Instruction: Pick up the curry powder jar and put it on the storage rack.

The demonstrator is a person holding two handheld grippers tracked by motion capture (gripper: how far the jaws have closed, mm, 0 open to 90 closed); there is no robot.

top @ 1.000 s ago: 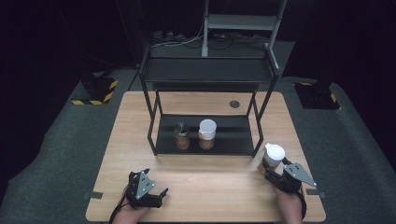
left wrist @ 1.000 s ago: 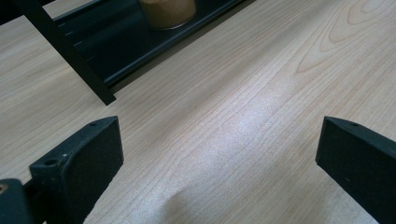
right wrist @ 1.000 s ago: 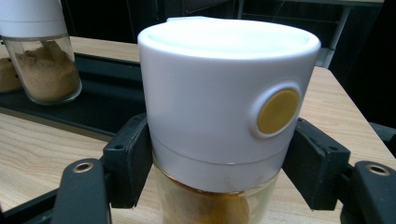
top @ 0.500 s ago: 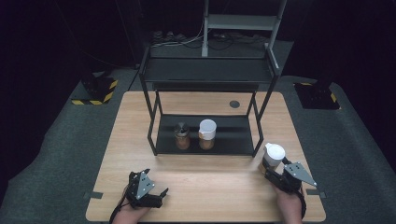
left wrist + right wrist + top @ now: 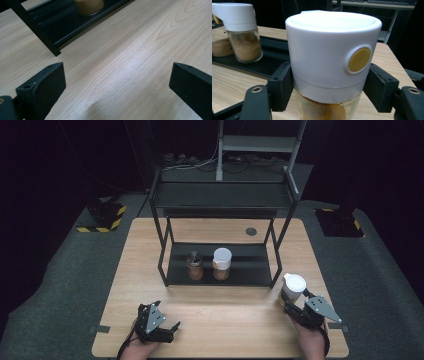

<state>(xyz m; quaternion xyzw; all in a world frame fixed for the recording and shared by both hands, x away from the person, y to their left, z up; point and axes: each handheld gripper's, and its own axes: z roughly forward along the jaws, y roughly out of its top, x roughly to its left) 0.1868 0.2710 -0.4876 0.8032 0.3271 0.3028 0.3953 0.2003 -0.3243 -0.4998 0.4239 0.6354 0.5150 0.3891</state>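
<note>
A glass jar (image 5: 293,287) with a white lid and a yellow button stands at the table's right, just outside the black rack's front right leg. My right gripper (image 5: 290,301) is shut on it; in the right gripper view both jaws press the jar (image 5: 329,50) just under its lid, and brown contents show below. My left gripper (image 5: 171,332) lies near the front left edge, open. In the left gripper view its jaws (image 5: 117,85) stand wide apart over bare wood.
A black two-level rack (image 5: 250,265) fills the table's middle. On its lower tray stand a dark-lidded jar (image 5: 194,265) and a white-lidded jar (image 5: 221,263) of brown powder. A round grommet (image 5: 251,231) sits behind the rack. Striped bases (image 5: 105,217) stand on the floor.
</note>
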